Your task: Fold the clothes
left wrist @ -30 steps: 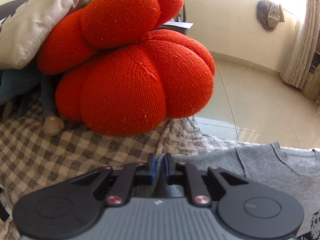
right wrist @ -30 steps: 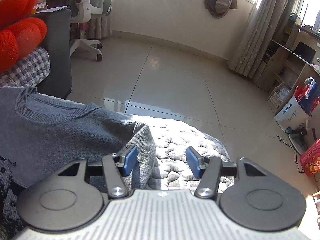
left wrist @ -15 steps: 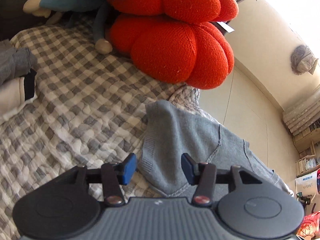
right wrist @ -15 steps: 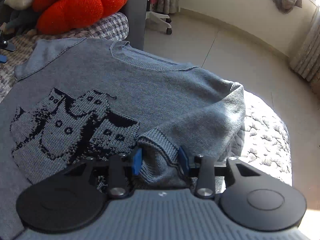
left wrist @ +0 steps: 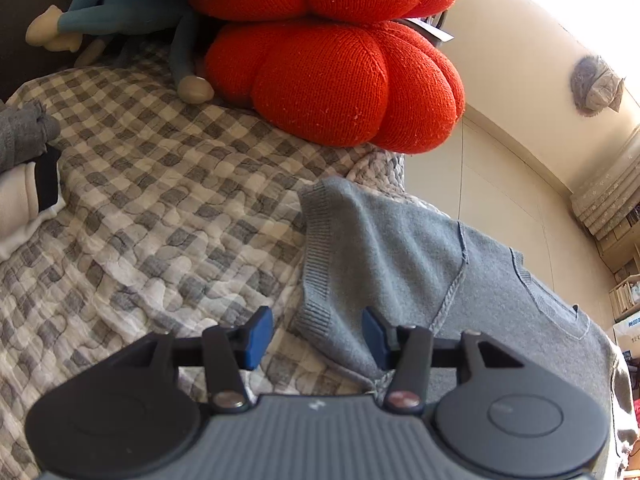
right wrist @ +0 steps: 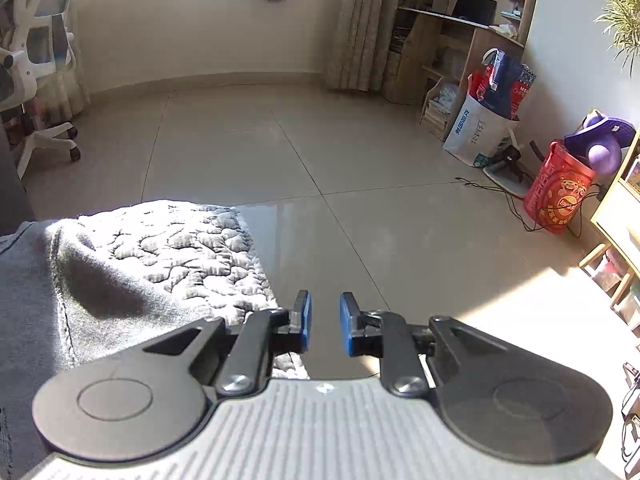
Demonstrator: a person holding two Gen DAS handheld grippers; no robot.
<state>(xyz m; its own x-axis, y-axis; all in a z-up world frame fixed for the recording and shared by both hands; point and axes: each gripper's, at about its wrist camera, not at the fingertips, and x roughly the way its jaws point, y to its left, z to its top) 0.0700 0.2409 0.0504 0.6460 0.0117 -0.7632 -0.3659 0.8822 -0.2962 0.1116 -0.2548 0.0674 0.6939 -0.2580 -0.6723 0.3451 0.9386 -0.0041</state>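
Note:
A grey knitted sweater point(left wrist: 400, 256) lies on the checked quilt point(left wrist: 160, 216). Its sleeve is folded in, and the ribbed cuff point(left wrist: 316, 280) points at my left gripper point(left wrist: 316, 334). That gripper is open, its blue pads on either side of the cuff's end, nothing pinched. In the right wrist view the sweater point(right wrist: 36, 304) shows at the left, rumpled on the quilt's corner point(right wrist: 180, 244). My right gripper point(right wrist: 325, 328) hangs past the bed's edge over the tiled floor point(right wrist: 320, 160), its pads a small gap apart with nothing between them.
A big red knitted cushion point(left wrist: 336, 80) and a blue soft toy point(left wrist: 120, 12) sit at the head of the bed. Folded clothes point(left wrist: 20, 168) lie at the left edge. A white office chair point(right wrist: 32, 72), shelves and bags point(right wrist: 492, 108) stand around the floor.
The right gripper let go of the sleeve cuff it was pinching and swung right, off the sweater, toward the floor. The left gripper stayed open and came slightly closer to the cuff.

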